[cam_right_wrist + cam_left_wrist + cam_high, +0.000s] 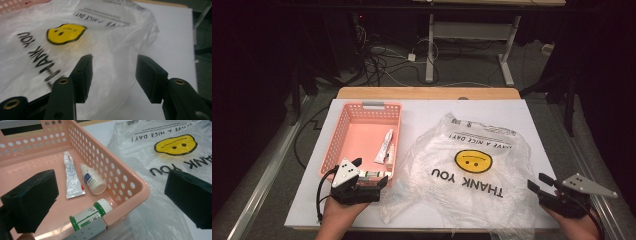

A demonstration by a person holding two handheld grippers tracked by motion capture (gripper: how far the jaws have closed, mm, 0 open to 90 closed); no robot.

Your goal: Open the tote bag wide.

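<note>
Right gripper (113, 75) jaws apart, nothing pinched, over the plastic bag's (472, 170) near right edge. Left gripper (362, 182) also apart, at the pink basket's (398, 131) near corner beside the bag. Advice: pinch one film layer at the rim, lift slowly. Bag — translucent, crumpled, flat, yellow smiley, "THANK YOU".

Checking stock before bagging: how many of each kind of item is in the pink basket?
Tube: 1
Small white dropper bottle: 1
Green-and-white pill bottle: 1
Total: 3, all lying inside the pink basket.
</note>
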